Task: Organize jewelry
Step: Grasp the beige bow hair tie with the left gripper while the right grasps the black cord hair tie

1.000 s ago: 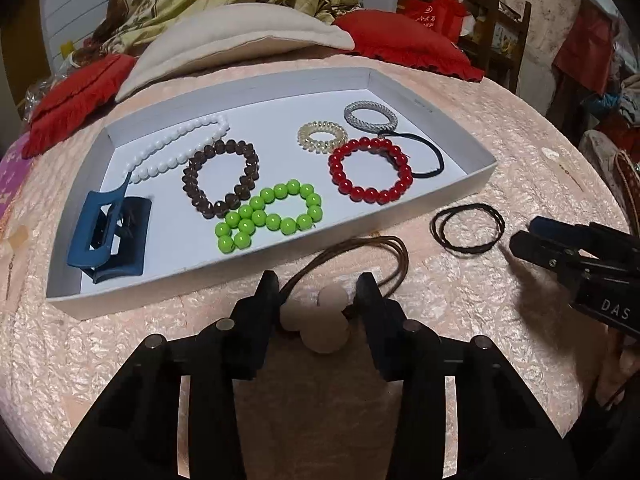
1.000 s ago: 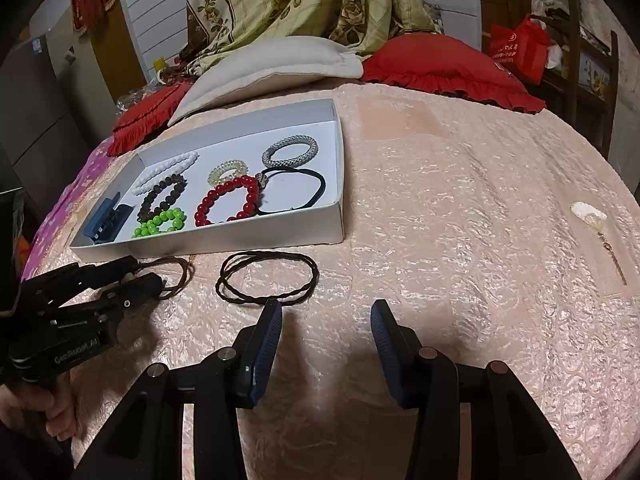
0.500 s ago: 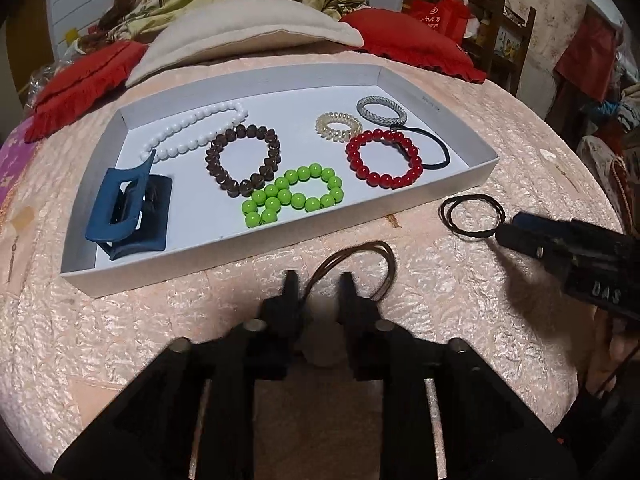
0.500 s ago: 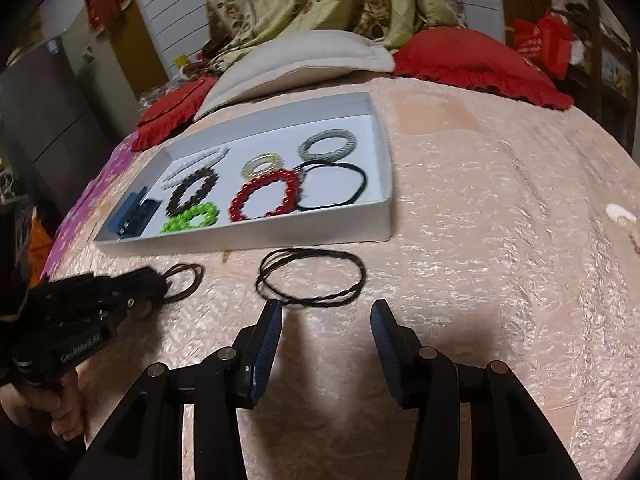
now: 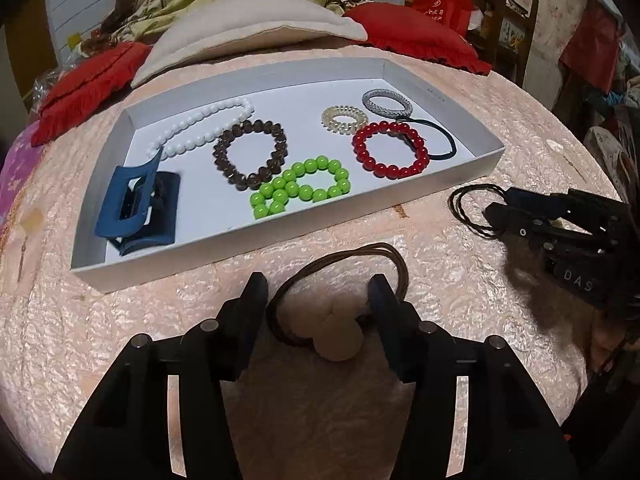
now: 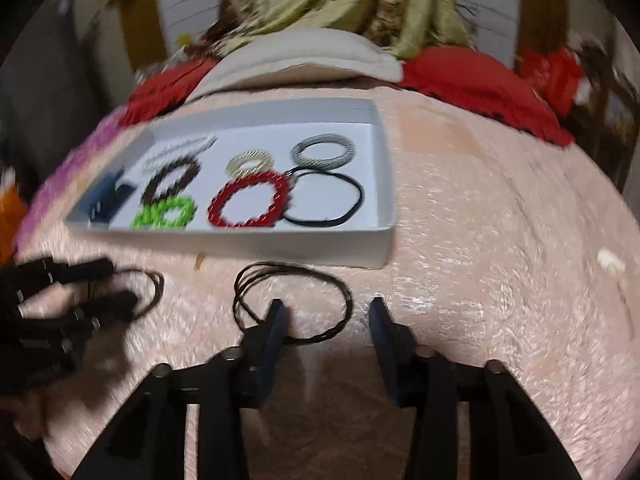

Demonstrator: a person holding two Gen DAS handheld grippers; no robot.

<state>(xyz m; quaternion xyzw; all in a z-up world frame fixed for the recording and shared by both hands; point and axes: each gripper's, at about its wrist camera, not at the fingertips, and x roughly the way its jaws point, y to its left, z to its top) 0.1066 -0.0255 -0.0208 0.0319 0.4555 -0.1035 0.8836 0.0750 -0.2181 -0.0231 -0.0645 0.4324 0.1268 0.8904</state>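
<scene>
left gripper (image 5: 318, 300) jaws just spread, brown pom-pom hair tie (image 5: 336, 334) loose between them on the bedspread | right gripper (image 6: 326, 316) closing, gaping over twisted dark hair tie (image 6: 292, 300) | both beside white tray (image 5: 280, 236)

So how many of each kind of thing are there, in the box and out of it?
Bead bracelets: 4 (white, brown, green, red)
Spiral hair ties: 2 (clear, grey)
Elastic hair ties: 3 (black, twisted dark, brown pom-pom)
Hair claw clip: 1 (blue)
Total: 10
</scene>
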